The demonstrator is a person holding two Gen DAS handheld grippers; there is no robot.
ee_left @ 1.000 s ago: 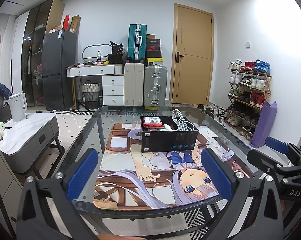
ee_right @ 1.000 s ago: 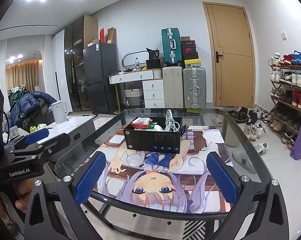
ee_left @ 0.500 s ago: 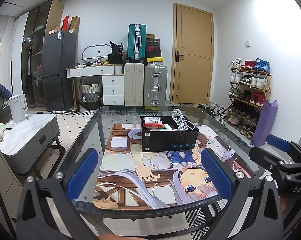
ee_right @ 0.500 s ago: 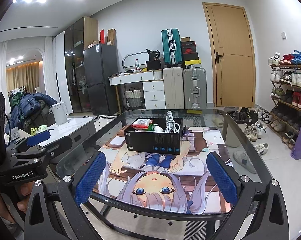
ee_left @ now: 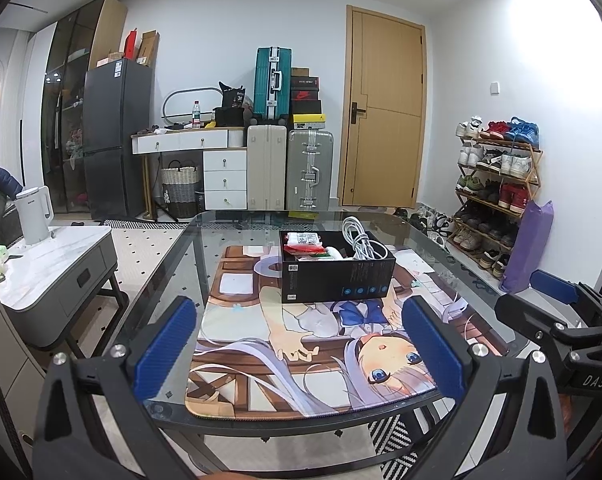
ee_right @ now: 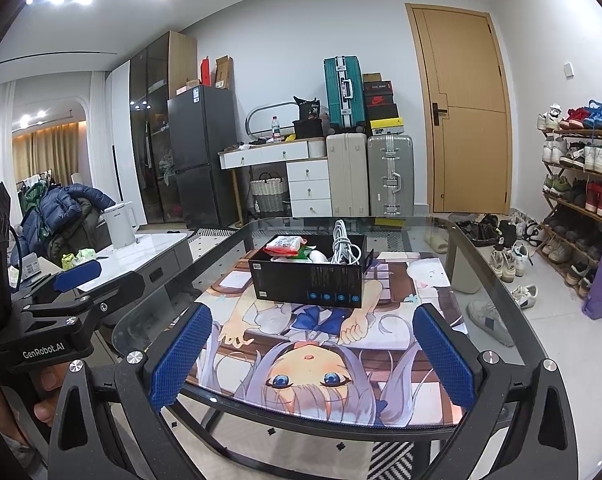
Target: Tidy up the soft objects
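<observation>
The box (ee_left: pixel 337 276) walls hide the lower parts of the packets (ee_left: pixel 303 241) and cable (ee_left: pixel 361 242) inside, its label print is too small to read, and the left hand (ee_right: pixel 41 396) is mostly hidden behind the left tongs (ee_right: pixel 77 300) in the right view.

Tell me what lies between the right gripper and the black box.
Only the printed desk mat on the glass table; nothing stands on that stretch between the right gripper, jaws open, and the black box. The right wrist view shows this.
</observation>
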